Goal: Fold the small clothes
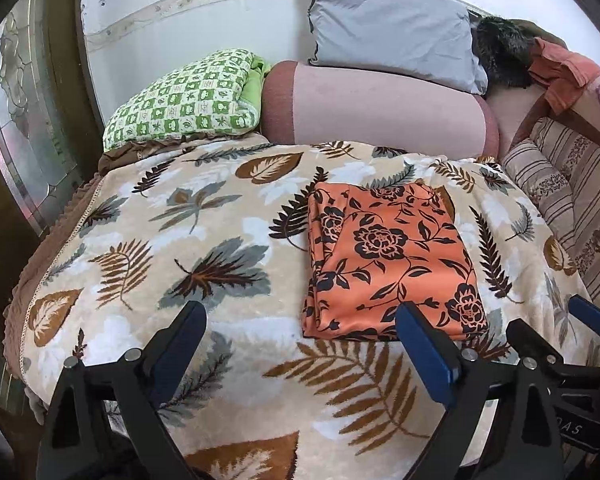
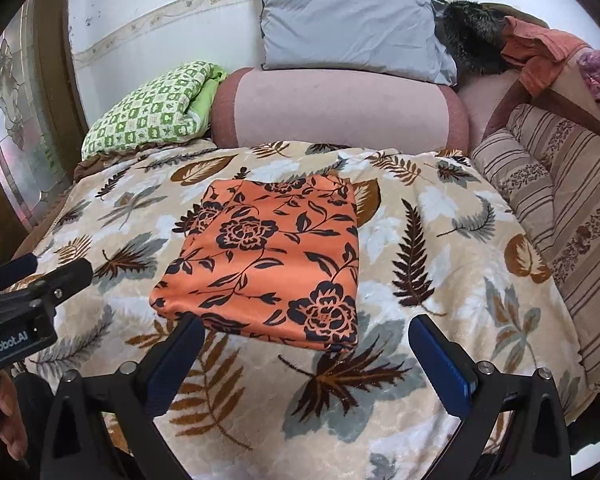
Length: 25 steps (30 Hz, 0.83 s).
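Observation:
An orange cloth with a black flower print (image 1: 388, 260) (image 2: 272, 256) lies folded into a flat rectangle on a leaf-patterned blanket (image 1: 172, 220) (image 2: 440, 240). My left gripper (image 1: 300, 314) stands open over the blanket, its right finger just at the cloth's near edge. It also shows at the left edge of the right wrist view (image 2: 56, 264). My right gripper (image 2: 306, 322) is open too, with its jaws wide apart in front of the cloth's near edge and nothing pressed between them. In the left wrist view its fingers (image 1: 588, 314) show at the right edge.
A pink bolster (image 2: 340, 108), a grey pillow (image 2: 348, 24) and a green checked quilt (image 2: 148, 108) line the back wall. Striped cushions (image 2: 560, 184) and a heap of clothes (image 2: 540, 52) crowd the right. A glass-panelled door (image 1: 24, 120) stands left. A hand (image 2: 4, 420) shows at lower left.

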Available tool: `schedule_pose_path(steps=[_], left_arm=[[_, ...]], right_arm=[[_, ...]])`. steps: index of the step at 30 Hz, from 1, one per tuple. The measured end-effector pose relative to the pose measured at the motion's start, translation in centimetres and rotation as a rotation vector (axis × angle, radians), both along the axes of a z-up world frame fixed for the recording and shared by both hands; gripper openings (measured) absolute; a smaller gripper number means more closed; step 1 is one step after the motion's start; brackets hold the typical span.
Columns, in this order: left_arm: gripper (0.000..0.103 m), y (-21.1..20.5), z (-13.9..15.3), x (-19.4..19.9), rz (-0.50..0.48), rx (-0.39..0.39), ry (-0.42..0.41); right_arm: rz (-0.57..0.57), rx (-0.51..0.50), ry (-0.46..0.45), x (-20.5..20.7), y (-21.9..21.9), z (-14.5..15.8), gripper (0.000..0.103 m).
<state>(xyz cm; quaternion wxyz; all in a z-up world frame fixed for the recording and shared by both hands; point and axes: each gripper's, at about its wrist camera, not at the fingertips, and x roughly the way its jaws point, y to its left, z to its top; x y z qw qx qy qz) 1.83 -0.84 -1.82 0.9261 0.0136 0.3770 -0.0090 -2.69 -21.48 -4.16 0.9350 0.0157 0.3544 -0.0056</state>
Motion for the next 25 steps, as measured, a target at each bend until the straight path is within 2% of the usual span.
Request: schedule_pose_path(steps=[8,25], left_arm=[[0.096,0.2,0.0,0.1,0.023,0.008,0.002],[0.098,-0.3,0.7,1.3,0.004,-0.015,-0.012]], right_arm=[[0.011,-0.014,0.01,0.7,0.2,0.2,0.103],[0.014,-0.016,0.003,1.7,0.0,0.7,0.103]])
